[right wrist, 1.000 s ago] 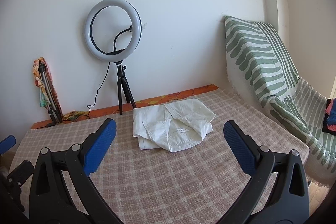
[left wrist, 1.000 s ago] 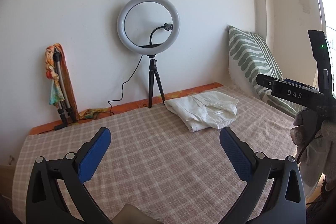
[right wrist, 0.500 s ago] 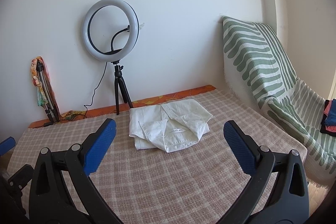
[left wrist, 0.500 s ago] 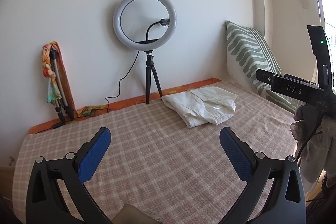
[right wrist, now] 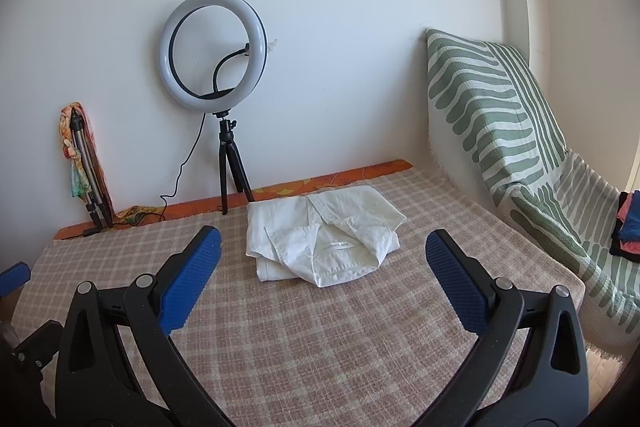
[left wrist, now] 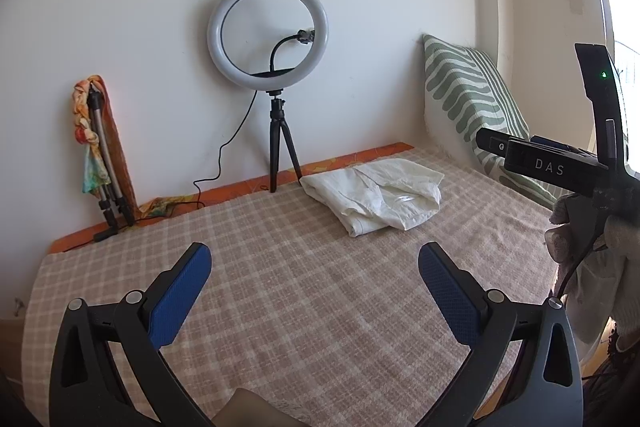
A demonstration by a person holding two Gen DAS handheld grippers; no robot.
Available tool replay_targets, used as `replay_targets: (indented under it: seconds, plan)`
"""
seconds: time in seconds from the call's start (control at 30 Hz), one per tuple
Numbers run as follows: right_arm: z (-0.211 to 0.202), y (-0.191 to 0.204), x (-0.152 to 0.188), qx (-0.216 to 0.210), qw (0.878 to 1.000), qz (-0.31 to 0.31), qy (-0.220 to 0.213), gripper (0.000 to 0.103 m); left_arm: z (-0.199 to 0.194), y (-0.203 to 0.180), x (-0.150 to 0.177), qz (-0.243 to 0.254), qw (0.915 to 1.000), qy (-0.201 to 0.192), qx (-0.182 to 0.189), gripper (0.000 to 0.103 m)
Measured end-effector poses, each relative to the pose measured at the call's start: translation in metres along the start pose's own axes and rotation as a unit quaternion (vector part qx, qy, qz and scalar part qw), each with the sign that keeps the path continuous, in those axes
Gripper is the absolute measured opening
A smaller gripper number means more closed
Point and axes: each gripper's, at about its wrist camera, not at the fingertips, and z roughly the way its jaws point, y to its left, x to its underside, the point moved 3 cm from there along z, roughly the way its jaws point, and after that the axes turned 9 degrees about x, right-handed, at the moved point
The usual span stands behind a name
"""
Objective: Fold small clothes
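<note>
1. Right wrist view: your right gripper (right wrist: 322,255) stands wide open with nothing between its blue pads, and the white shirt (right wrist: 324,233) lies folded in the centre of the frame, well beyond the fingertips, on the checked bed cover (right wrist: 360,347).
2. Left wrist view: your left gripper (left wrist: 314,267) is likewise spread wide and empty; the shirt (left wrist: 374,197) sits right of centre, near the foot of the ring light (left wrist: 268,35) and its tripod.
3. Over the last second both views have drawn back a little: the shirt now sits slightly further off and smaller between the pads. The shirt itself has not shifted or unfolded.
4. Your right hand (left wrist: 588,239), gloved, shows at the right edge of the left view, holding its tool clear of the bed.
5. This reads as the fold finished and released, though the lower edge looks a bit bulky.
6. If more garments wait, the dark and pink pile (right wrist: 626,227) at the right edge of the right view, on the striped throw (right wrist: 500,131), looks a likely source; I cannot tell what it holds.
</note>
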Motion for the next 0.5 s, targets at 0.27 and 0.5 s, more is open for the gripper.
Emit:
replay_targets:
  seconds: [0.27,0.5]
  plan:
    - [-0.0001,0.0009,-0.0003,0.000,1.000,0.000,0.002,0.103,-0.0006,-0.0011,-0.0003,-0.001,1.0000,0.002,-0.003,0.103]
    - [0.0064,0.0000,0.0007,-0.006,1.000,-0.003,0.004,0.103,-0.0011,0.0018,0.0003,-0.004,1.0000,0.004,-0.008,0.103]
